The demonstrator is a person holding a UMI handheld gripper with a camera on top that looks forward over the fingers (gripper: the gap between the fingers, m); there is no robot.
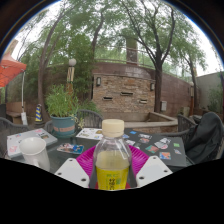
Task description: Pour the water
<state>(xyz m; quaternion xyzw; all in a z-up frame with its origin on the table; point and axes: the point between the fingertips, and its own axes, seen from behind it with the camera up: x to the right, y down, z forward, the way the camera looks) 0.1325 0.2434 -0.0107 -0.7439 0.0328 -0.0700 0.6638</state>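
Bottle (112, 160) nearest: yellow liquid, pale cap, upright between the gripper (112, 172) fingers. Both magenta pads (88, 160) appear to press its sides; gripper clamped on bottle. Beyond the left finger, a white cup (35, 152) on the tabletop (175, 152). Potted plant (62, 112) behind the cup. Papers and cards scattered across the tabletop. Brick wall (125, 90) and trees beyond.

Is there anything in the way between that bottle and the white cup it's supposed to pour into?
Nothing visible. The bottle sits between the tongs, and the white cup stands off to one side on the table, with only bare tabletop between them.
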